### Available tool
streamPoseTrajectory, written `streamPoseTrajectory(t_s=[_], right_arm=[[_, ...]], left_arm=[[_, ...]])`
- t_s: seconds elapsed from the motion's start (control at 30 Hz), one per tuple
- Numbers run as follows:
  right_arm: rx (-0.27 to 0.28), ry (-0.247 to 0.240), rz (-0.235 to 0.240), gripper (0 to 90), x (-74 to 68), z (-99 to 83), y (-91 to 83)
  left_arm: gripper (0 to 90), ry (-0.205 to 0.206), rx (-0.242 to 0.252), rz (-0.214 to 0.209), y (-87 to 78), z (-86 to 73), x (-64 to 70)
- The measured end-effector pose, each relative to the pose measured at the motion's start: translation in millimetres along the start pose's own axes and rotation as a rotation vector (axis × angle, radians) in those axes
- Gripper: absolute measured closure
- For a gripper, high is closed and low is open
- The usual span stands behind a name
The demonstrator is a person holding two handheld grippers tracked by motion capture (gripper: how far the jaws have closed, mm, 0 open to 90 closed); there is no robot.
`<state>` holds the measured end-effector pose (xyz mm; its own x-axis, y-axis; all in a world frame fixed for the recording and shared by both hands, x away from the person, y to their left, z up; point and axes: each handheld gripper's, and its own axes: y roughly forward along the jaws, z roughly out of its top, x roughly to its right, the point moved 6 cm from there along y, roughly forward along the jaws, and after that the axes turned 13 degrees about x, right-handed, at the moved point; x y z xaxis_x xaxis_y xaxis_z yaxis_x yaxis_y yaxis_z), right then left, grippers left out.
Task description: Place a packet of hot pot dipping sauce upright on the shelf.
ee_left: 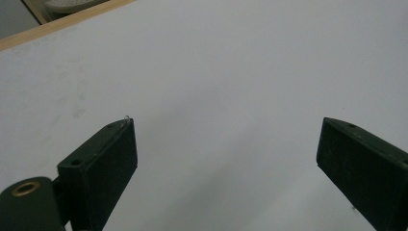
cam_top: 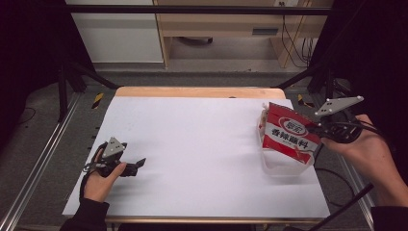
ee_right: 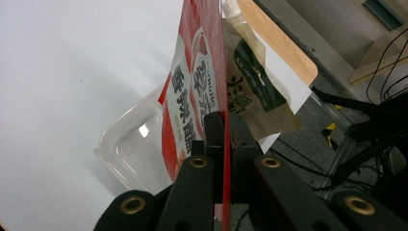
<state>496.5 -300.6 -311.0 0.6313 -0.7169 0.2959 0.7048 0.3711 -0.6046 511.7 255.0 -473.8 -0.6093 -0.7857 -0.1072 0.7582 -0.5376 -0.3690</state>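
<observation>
We see the right tool clamped on a red sachet over the clear tub. A brown pouch stands in the tub. Left tool released, empty, on the bench.

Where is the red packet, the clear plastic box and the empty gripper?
red packet (cam_top: pixel 288 134): high view, its printed front.
clear plastic box (ee_right: pixel 126 154): right gripper view, its see-through wall.
left gripper (cam_top: pixel 137 165): high view, between its jaw tips.

Black grippers with brass screws, grey plates; dark sleeves.
</observation>
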Motion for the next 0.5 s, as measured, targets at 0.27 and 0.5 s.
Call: streamPoseTrajectory(t_s=[0.27, 0.5], right_arm=[[-0.015, 0.034, 0.015, 89.8, -4.9, -12.1, 11.2], [-0.021, 0.076, 0.016, 89.7, -2.9, -21.0, 16.3]], left_arm=[[7.0, 0.0, 0.0, -0.003, 0.3, 0.1, 0.9], [7.0, 0.002, -0.001, -0.004, 0.4, -0.1, 0.9]])
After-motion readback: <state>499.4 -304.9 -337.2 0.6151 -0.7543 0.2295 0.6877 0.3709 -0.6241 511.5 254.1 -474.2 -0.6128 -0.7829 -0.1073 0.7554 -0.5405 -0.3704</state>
